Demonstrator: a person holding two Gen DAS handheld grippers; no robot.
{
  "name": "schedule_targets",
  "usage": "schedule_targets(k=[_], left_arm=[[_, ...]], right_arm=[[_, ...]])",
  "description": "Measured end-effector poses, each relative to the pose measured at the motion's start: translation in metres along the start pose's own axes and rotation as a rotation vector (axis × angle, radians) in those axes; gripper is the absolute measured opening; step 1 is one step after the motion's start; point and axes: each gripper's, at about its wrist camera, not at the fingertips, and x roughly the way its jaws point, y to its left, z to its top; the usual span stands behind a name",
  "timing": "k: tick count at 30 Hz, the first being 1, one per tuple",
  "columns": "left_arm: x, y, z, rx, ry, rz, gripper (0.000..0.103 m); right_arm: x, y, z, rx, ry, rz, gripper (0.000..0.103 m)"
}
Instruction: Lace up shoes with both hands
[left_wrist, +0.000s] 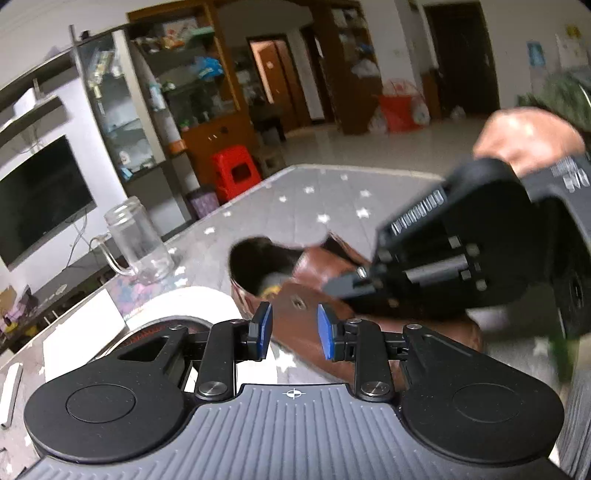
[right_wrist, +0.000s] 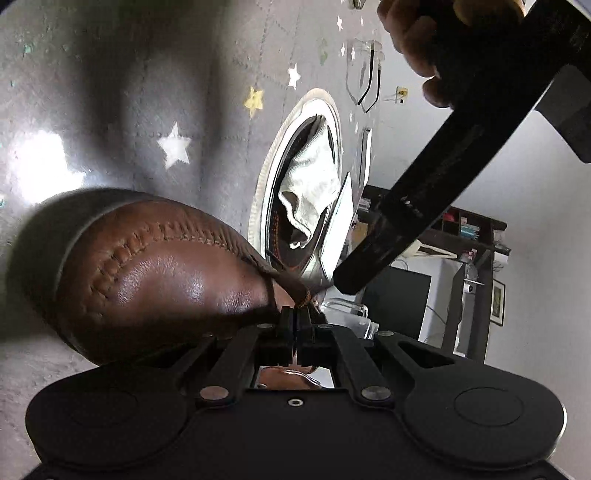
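The grey, star-printed table top (left_wrist: 332, 199) carries the glossy brown leather shoe (left_wrist: 314, 295), lying with its dark opening toward the far left of the left wrist view and its stitched toe (right_wrist: 147, 273) filling the right wrist view. Its long axis runs across the left gripper (left_wrist: 294, 328) — so the eyelet flap with its small metal eyelet (left_wrist: 297, 303) sits directly ahead of those jaws, just beyond the blue pads (left_wrist: 265, 326). They stand partly open with nothing between them; the flap shows through the gap, untouched as far as can be told.

The right gripper (right_wrist: 294, 325) is the nearer one to the lacing: it comes in from the right over the flaps, jaws pressed together on what looks like a thin brown lace end (right_wrist: 303, 300). Judging by this, the next move turns on lining that lace tip up with the eyelet while the left jaws steady the flap. A clear glass jar (left_wrist: 138, 240) and a round plate (right_wrist: 295, 177) stand well apart.
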Motion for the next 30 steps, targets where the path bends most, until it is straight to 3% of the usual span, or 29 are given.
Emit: schedule_targets(k=[5, 10, 15, 19, 21, 23, 26, 30], left_arm=[[0.016, -0.011, -0.002, 0.072, 0.041, -0.018, 0.029], [0.033, -0.013, -0.004, 0.118, 0.079, -0.031, 0.015], [0.036, -0.014, -0.007, 0.126, 0.074, -0.061, 0.004], [0.037, -0.012, -0.011, 0.074, 0.069, -0.051, 0.002], [0.033, -0.015, -0.011, 0.078, 0.069, -0.020, 0.002], [0.026, -0.021, -0.012, 0.104, 0.075, 0.059, 0.002], [0.015, -0.024, -0.013, 0.112, 0.077, 0.164, 0.002], [-0.004, -0.021, -0.019, 0.106, 0.083, 0.358, 0.002]], right_arm=[[0.001, -0.007, 0.000, 0.026, -0.005, 0.004, 0.002], [0.000, -0.010, 0.000, 0.037, -0.009, 0.003, 0.002], [0.000, -0.014, -0.001, 0.054, -0.014, 0.003, 0.001], [-0.002, -0.019, 0.000, 0.073, -0.006, -0.009, 0.003], [-0.005, -0.021, 0.002, 0.097, 0.003, -0.019, 0.011], [-0.012, -0.024, 0.003, 0.122, 0.011, -0.040, 0.024], [-0.025, -0.029, 0.011, 0.191, 0.032, -0.056, 0.025], [-0.041, -0.032, 0.025, 0.312, 0.045, -0.048, 0.025]])
